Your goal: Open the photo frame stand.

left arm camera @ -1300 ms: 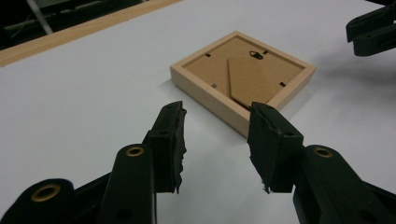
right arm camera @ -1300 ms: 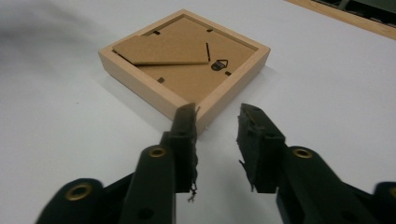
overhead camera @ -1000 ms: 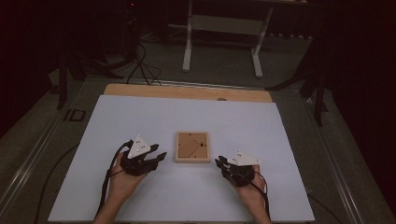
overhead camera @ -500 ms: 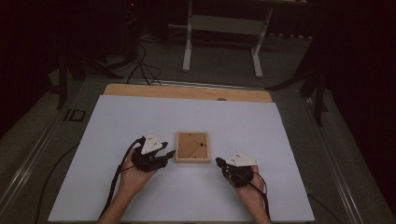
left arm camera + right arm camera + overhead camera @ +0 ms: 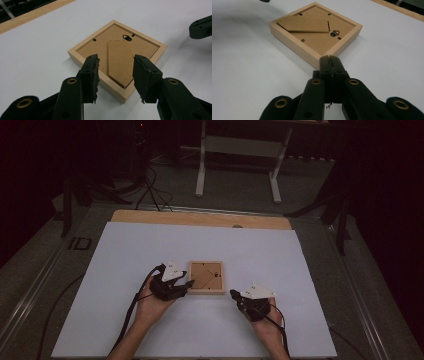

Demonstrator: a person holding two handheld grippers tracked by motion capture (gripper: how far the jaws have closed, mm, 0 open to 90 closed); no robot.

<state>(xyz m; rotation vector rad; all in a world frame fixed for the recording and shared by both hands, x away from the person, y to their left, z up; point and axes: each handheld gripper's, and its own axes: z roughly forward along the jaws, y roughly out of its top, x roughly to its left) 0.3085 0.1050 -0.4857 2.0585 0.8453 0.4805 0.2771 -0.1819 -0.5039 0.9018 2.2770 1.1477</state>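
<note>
White sheeting (image 5: 125, 270) is covering the table here, with a dark room and some cables behind it. Sitting face down near the middle is a small wooden picture frame (image 5: 206, 277), cardboard back and fold-out stand (image 5: 121, 60) showing. The left gripper (image 5: 186, 286) is hovering right at the frame's near corner, jaws spread and nothing between them yet. The right gripper (image 5: 233, 294) is sitting a little apart from the frame's other side, and its jaws have just been closing and are now pinched together on nothing. I'm guessing the frame is light and stiff, maybe with glass underneath, so fragile-ish. The flimsy stand is looking like a bad handle; gripping across the wooden rim seems safer.
</note>
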